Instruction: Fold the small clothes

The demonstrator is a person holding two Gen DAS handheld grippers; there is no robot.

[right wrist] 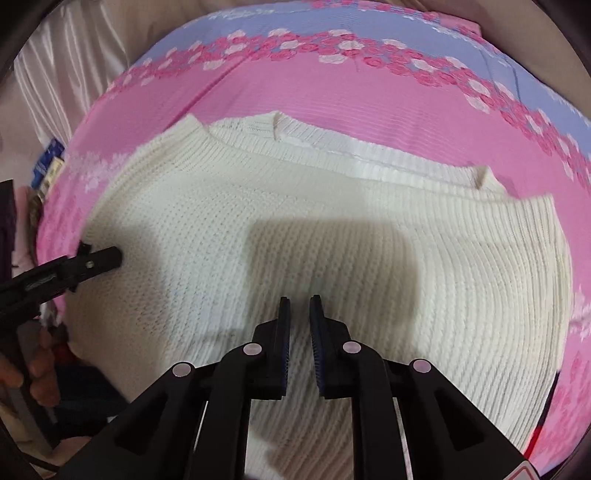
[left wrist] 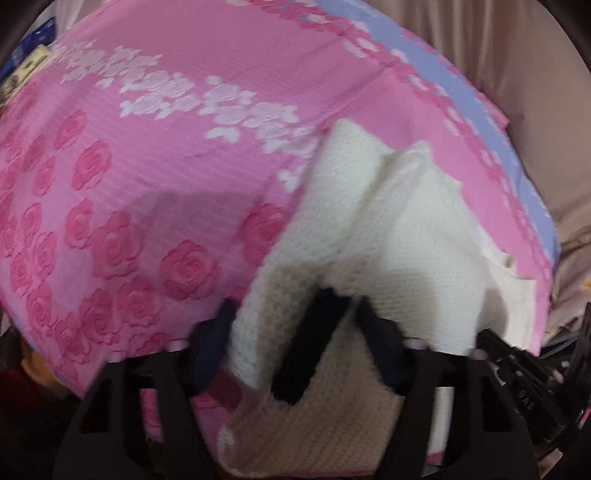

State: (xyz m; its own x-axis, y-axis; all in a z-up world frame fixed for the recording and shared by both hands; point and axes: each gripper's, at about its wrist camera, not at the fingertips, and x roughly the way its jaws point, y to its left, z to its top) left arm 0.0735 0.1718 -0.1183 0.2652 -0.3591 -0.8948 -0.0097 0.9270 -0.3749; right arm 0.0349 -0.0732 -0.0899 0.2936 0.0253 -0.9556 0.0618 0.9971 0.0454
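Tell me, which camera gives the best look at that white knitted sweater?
The right wrist view: the sweater lies spread across the pink sheet, ribbed band and knit clearly visible. The left wrist view shows only a blurred, bunched edge of it.

Under my work lies a pink bedspread (right wrist: 332, 96) patterned with darker pink roses and bands of white flowers, with a lilac-blue stripe (right wrist: 258, 33) running along its far edge. Beyond that edge hangs a pale beige curtain (left wrist: 517, 55). Past the bedspread's left edge I see a blue box (right wrist: 50, 162) among blurred clutter I cannot make out.
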